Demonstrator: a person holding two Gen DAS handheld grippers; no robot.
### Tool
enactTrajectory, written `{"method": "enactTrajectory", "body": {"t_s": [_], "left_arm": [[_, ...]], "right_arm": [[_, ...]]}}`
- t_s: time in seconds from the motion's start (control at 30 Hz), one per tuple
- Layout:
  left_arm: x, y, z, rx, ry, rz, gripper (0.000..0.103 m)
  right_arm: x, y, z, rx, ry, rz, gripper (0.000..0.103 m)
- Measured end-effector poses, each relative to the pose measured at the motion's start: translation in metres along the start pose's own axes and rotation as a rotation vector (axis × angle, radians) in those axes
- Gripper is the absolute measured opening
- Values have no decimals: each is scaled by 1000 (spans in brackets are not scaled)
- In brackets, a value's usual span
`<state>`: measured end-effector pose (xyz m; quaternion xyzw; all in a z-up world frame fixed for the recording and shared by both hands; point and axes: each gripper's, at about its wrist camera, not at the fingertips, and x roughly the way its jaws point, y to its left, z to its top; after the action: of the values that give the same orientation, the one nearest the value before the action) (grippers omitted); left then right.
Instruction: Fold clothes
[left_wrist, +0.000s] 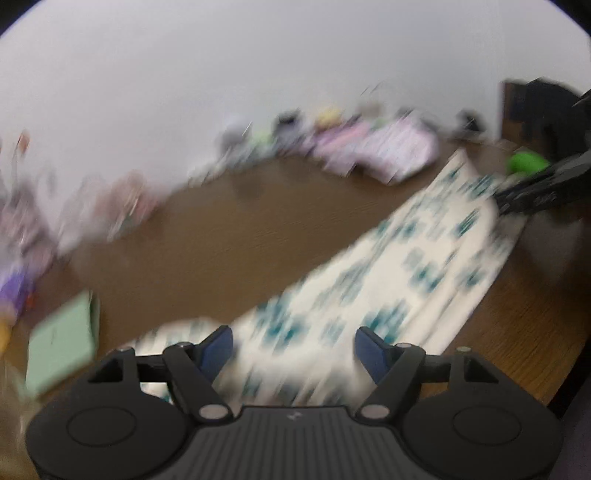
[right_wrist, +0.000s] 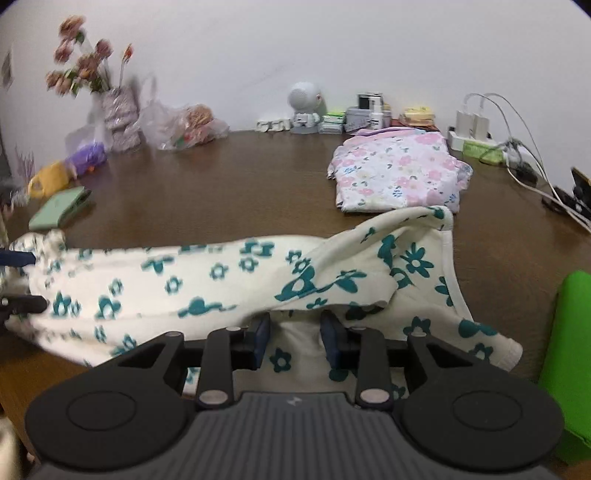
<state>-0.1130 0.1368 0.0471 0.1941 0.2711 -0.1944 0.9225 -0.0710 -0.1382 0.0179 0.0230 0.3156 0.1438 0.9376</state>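
Note:
A cream garment with teal flowers (right_wrist: 221, 280) lies stretched left to right across the brown table (right_wrist: 221, 184). One flap at its right end is raised and drapes over the tips of my right gripper (right_wrist: 295, 338), whose jaws stand partly apart with cloth showing between them. My left gripper (left_wrist: 295, 349) is wide open just above the garment's (left_wrist: 369, 280) other end, holding nothing. That view is badly blurred. In it the right gripper (left_wrist: 532, 194) sits at the cloth's far edge. The left gripper (right_wrist: 18, 280) shows at the left border of the right wrist view.
A folded pink floral garment (right_wrist: 399, 177) lies behind. A green case (right_wrist: 59, 208), a flower vase (right_wrist: 118, 114) and a plastic bag (right_wrist: 177, 125) stand at the left. A power strip with cables (right_wrist: 491, 144) is at the back right. A bright green object (right_wrist: 569, 350) is near right.

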Motion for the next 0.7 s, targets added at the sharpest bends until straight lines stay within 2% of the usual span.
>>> {"method": "enactTrajectory", "body": {"t_s": [0.1, 0.2, 0.23, 0.27, 0.3, 0.33, 0.37, 0.43, 0.53, 0.7], "left_arm": [[8, -12, 32, 117, -50, -53, 73], [20, -10, 30, 125, -16, -70, 73], [24, -10, 30, 128, -5, -76, 69], [28, -10, 29, 130, 7, -82, 56], [32, -9, 28, 133, 18, -87, 49], [36, -9, 28, 136, 29, -93, 37], [40, -8, 27, 139, 41, -99, 30], [48, -8, 26, 144, 64, -110, 25], [60, -6, 24, 152, 98, -127, 24], [76, -2, 18, 147, 151, -143, 24]], "right_arm": [[-26, -2, -6, 27, -49, 12, 35], [-42, -6, -16, 52, -49, -6, 35], [-41, -8, -18, 55, -43, -11, 35], [-38, -9, -18, 54, -36, -14, 34], [-34, -11, -17, 54, -29, -17, 34], [-31, -13, -17, 53, -22, -20, 32], [-27, -15, -17, 52, -15, -24, 30], [-21, -18, -17, 51, -2, -30, 29], [-10, -23, -17, 50, 19, -40, 29], [30, -5, 13, 0, 55, -2, 29]]}}
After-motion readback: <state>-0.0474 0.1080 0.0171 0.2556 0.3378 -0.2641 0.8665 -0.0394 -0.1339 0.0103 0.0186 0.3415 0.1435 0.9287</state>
